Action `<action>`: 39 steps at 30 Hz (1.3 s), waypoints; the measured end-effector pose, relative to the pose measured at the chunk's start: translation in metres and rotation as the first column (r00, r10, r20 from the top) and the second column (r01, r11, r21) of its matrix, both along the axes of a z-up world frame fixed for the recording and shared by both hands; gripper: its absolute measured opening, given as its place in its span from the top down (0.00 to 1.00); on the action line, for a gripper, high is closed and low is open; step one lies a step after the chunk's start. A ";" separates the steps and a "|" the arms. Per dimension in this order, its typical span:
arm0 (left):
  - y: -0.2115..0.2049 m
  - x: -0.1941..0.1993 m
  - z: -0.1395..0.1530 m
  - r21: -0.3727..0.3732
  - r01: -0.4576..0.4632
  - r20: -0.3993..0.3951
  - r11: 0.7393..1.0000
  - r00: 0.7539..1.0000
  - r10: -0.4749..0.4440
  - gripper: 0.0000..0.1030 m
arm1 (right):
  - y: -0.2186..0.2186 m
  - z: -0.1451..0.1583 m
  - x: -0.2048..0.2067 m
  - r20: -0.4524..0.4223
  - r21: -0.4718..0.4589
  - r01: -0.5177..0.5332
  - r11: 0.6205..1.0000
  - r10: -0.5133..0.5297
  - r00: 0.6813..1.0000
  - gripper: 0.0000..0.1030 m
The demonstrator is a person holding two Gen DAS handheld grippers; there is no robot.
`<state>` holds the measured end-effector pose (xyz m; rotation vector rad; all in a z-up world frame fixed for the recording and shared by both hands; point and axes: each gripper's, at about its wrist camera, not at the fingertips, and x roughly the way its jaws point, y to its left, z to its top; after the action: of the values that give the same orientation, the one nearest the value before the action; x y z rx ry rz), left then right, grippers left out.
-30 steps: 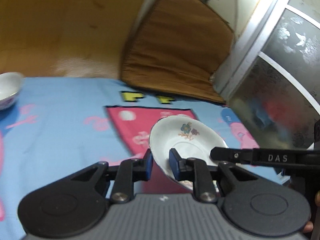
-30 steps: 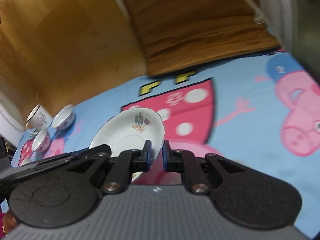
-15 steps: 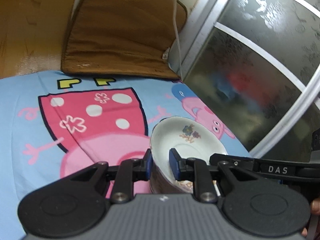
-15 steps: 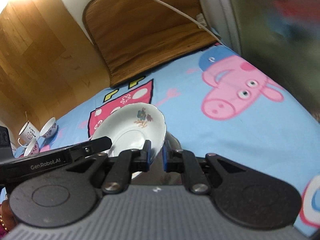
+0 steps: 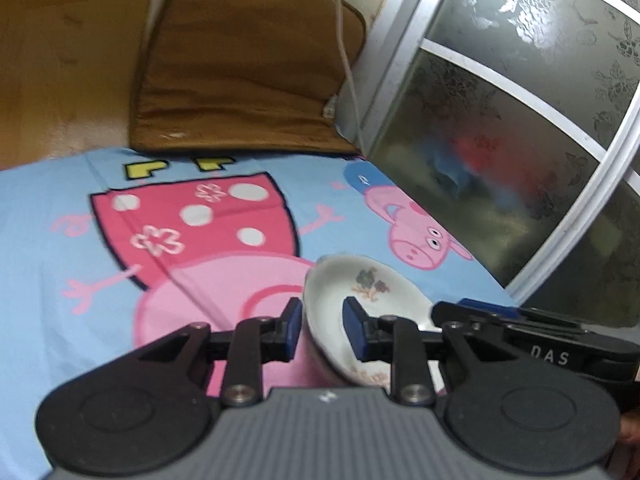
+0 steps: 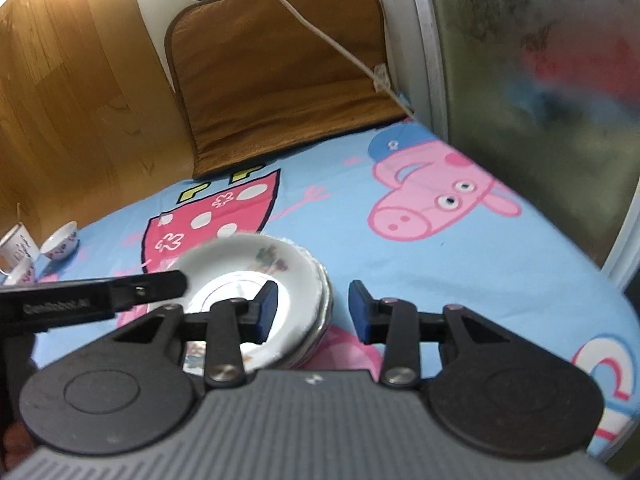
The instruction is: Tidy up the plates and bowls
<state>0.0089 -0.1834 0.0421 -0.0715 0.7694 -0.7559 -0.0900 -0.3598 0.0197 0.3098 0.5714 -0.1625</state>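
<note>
Beside the pig print (image 6: 432,200), a plate (image 6: 256,268) is set on a stack as the right gripper (image 6: 312,312) is opening off its rim; the left gripper (image 5: 320,330), also opening, straddles the rim. Bowls (image 6: 60,240) far left are judged unsorted.

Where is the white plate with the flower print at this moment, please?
In the right wrist view the flowered plate sits on top of a stack of plates on the cartoon-print blue cloth, low and left of centre.
</note>
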 end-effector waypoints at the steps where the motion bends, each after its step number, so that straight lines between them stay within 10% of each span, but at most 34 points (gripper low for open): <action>1: 0.005 0.000 0.002 -0.008 -0.008 -0.001 1.000 1.000 0.008 0.77 | 0.000 0.001 0.000 0.002 0.000 0.002 1.000 -0.002 1.000 0.60; 17: 0.142 -0.023 0.000 0.014 -0.254 0.091 0.967 0.964 0.251 0.76 | 0.082 0.020 0.022 0.025 -0.009 -0.200 0.980 0.200 0.979 0.60; 31: 0.300 -0.034 -0.018 0.013 -0.598 0.132 0.802 0.796 0.591 0.76 | 0.224 0.000 0.094 -0.088 0.143 -0.506 0.850 0.520 0.849 0.61; 39: 0.335 -0.051 -0.014 -0.115 -0.609 0.072 0.785 0.783 0.618 0.74 | 0.278 0.007 0.126 -0.115 0.267 -0.558 0.786 0.601 0.791 0.63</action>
<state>-0.0423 0.1520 0.0278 -0.3439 0.5584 -0.1592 0.0362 -0.0814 0.0271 0.3196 0.8599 0.4863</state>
